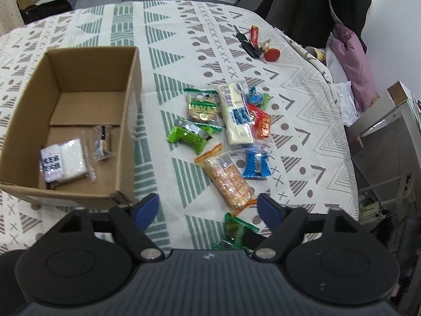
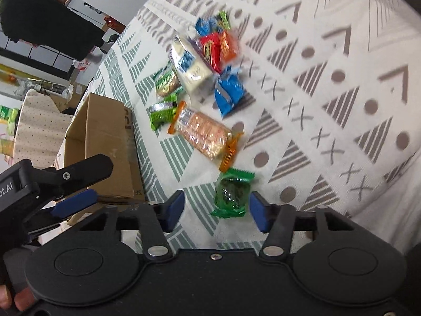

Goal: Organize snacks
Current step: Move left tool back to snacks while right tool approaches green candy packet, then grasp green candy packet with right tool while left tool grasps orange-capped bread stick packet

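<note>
An open cardboard box [image 1: 131, 84] stands on the left of the patterned tablecloth. It holds a white packet [image 1: 64, 163] and a small clear packet [image 1: 102, 142]. To its right lie loose snacks: an orange cracker packet [image 1: 229, 181], a blue packet [image 1: 256, 164], a green packet [image 1: 189, 135], a long white packet [image 1: 235, 114] and red-orange packets [image 1: 261, 123]. My left gripper [image 1: 208, 209] is open and holds nothing, just short of the cracker packet. My right gripper [image 2: 217, 209] is open around a green packet [image 2: 232, 193] that lies on the cloth nearer its right finger.
A bunch of keys with a red tag [image 1: 252, 43] lies at the far right of the table. Behind it, a chair holds a dark coat [image 1: 315, 5] and purple cloth [image 1: 352, 60]. A grey rack [image 1: 389, 142] stands off the right edge. A person in dark clothes [image 2: 47, 15] stands farther away.
</note>
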Tool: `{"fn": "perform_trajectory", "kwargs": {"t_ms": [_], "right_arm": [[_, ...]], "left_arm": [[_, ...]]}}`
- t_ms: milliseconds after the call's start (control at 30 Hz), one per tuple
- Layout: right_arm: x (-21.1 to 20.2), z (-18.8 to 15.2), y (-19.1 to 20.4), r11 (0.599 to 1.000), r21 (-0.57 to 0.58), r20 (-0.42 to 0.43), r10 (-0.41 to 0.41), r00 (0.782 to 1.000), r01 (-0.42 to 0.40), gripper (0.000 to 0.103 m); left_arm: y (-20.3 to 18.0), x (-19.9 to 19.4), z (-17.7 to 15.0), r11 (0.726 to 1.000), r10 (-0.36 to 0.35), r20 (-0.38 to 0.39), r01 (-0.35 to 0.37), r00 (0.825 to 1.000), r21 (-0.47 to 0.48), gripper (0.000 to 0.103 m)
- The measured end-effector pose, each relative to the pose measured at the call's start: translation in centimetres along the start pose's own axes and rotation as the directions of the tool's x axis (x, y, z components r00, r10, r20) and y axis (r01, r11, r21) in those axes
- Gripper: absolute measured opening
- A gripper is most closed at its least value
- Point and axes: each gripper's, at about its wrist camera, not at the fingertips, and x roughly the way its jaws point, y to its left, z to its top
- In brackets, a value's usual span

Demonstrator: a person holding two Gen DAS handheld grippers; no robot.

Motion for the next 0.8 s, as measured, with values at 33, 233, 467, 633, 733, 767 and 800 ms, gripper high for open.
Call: {"fn": "perform_trajectory", "kwargs": {"t_ms": [33,233,467,633,733,767,800], "right_arm": [[0.4,0.0,-0.1,1.0,0.01,-0.005,-0.001,1.0,0.001,0.048],[2.6,0.0,-0.5,0.999,0.036,-0.035,-0.014,0.999,0.015,0.045],[3.3,0.1,-1.3,0.999,0.035,-0.031,-0.029,0.999,0.03,0.024],[2.0,0.9,-2.0,0.998,0.033,-0.007,-0.05,0.999,0.05,0.022],[1.3,1.4,-2.4,0.998,0.03,-0.001,-0.064,0.998,0.064,0.022],[1.3,1.7,-2.4,0.997,0.027,0.002,-0.069,0.998,0.069,0.022],[1.0,1.8,-2.5,0.997,0.025,0.007,-0.073,0.997,0.073,0.022]], "left_arm": [[-0.1,0.2,0.0,1.0,-0.004,-0.007,0.004,1.0,-0.004,0.071],[-0.2,1.3,-0.1,1.0,-0.006,-0.017,0.006,1.0,-0.013,0.067],[-1.1,3.2,0.1,1.0,-0.015,-0.046,0.015,0.999,-0.004,0.067],[-1.9,4.7,0.3,1.0,-0.018,-0.066,0.018,0.998,-0.003,0.066],[-2.4,5.6,0.6,1.0,-0.02,-0.074,0.019,0.997,-0.011,0.064],[-2.5,6.0,0.7,1.0,-0.02,-0.077,0.019,0.997,-0.013,0.063],[-2.7,6.3,0.8,1.0,-0.019,-0.079,0.018,0.997,-0.014,0.061]]}}
